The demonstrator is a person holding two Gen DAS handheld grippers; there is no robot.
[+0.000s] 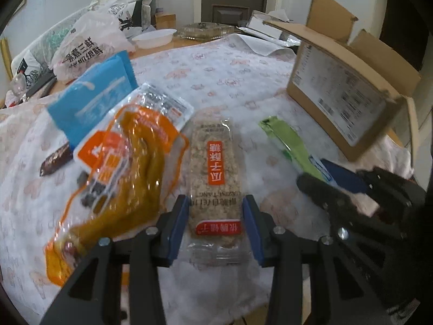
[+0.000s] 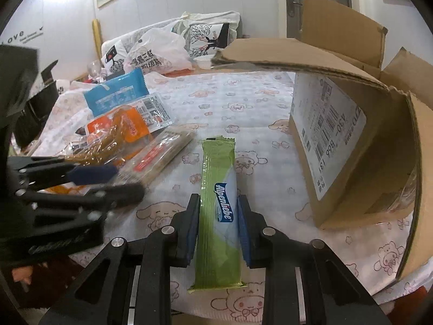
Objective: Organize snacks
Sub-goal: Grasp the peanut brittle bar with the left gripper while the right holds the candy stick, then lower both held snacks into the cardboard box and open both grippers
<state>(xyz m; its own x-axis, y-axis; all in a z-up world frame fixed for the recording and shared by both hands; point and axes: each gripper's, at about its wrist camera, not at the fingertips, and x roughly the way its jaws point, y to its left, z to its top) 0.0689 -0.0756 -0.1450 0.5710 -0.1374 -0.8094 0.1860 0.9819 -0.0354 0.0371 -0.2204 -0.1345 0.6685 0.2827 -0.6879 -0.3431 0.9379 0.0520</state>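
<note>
a: left wrist view first, biggest thing down. the table (image 1: pixel 230 75) under its printed cloth carries everything, and the open cardboard box (image 1: pixel 338 100) stands on its right side, flaps up. nothing of its inside shows from either view, so i can't tell what's already in it.

b: and the snacks?

a: the loose heap lies left of centre: a blue packet (image 1: pixel 94 97), then the orange pouch (image 1: pixel 119 173) overlapping it, then the seed brittle bar (image 1: pixel 216 173) lying lengthwise toward you. your left gripper (image 1: pixel 216 230) straddles the near end of that bar, jaws narrowed to either side of it, but i can't tell whether the pads have bitten the wrapper yet.

b: the right one?

a: in the right wrist view your right gripper (image 2: pixel 218 227) is clamped on the green candy pack (image 2: pixel 219 205), pads pressed to both long edges, the pack pointing away from you just beside the box's labelled wall.

b: so which step is this?

a: i'd judge you're mid-pickup with both hands: candy secured, brittle bar about to be. next, you'd need to finish closing the left jaws squarely on the bar, lift both clear of the cloth, and carry them over the box's rim without snagging the near flap.
</note>
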